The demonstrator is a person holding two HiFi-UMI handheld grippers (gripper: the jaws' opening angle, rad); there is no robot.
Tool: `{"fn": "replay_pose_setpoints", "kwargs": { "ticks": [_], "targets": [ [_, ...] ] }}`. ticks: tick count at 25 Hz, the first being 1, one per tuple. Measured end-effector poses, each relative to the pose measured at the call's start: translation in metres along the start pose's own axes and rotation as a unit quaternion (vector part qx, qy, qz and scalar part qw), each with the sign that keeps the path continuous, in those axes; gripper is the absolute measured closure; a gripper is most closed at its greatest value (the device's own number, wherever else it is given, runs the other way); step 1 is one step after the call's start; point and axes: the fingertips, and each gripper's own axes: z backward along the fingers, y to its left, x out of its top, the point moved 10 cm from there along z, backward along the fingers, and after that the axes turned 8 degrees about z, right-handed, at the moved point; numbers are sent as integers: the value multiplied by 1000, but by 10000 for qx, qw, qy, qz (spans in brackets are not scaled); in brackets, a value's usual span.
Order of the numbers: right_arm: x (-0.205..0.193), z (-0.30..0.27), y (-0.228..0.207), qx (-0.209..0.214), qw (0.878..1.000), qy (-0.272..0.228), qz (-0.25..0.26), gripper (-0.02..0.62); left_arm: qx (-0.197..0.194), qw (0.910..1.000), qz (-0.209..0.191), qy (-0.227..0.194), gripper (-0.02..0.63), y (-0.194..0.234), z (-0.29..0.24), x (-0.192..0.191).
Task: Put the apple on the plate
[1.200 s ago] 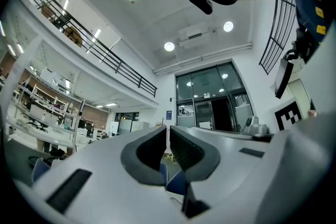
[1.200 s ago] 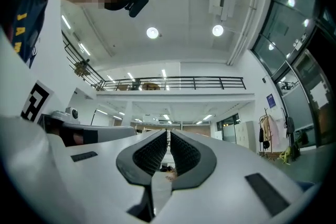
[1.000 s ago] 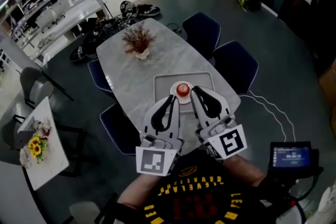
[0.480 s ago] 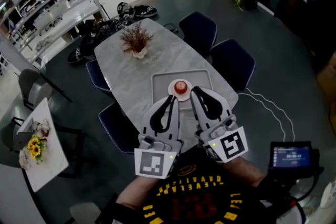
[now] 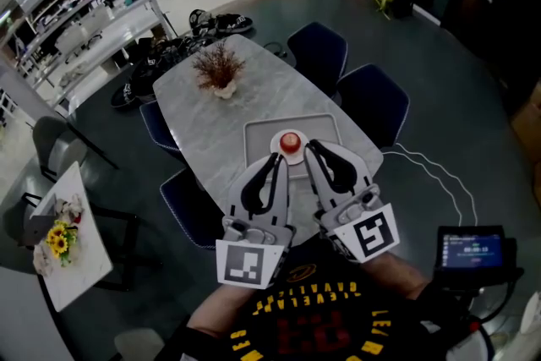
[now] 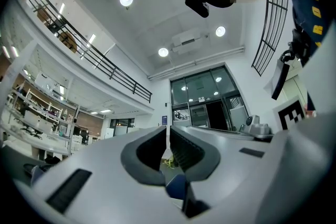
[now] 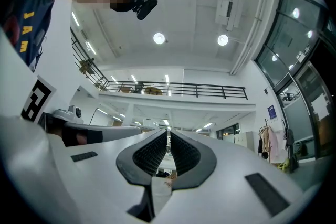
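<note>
A red apple [image 5: 290, 140] sits on a small white plate [image 5: 275, 145] inside a grey tray [image 5: 258, 131] on the marble table [image 5: 194, 97] far below. Both grippers are held high, close to the head camera and well above the table. My left gripper [image 5: 279, 158] is shut with nothing in it, its jaws pressed together. My right gripper [image 5: 309, 146] is shut and empty too. In the left gripper view, the left gripper [image 6: 168, 128] points at a ceiling and glass doors. The right gripper [image 7: 168, 132] likewise faces a ceiling and a balcony rail.
A dried plant in a pot [image 5: 217, 68] stands at the table's far end. Dark blue chairs [image 5: 317, 51] [image 5: 372, 101] line the right side. A small white table with yellow flowers [image 5: 59, 237] is at the left. A device with a lit screen [image 5: 467, 249] is at the lower right.
Both grippers keep their pose and stay shut. The table, tray and apple have drifted slightly up in the head view.
</note>
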Motion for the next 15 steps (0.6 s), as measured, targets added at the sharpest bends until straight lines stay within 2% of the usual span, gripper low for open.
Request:
{"fn": "replay_pose_setpoints", "kwargs": {
  "ticks": [5,15],
  "targets": [
    [13,8,10,7,10000,14,22,568,7,10000,5,15,584,-7,13,11],
    [0,7,-4,-47,9999,124,-60,568,14,9999,32,120,584,-6,-2,-1]
  ]
}}
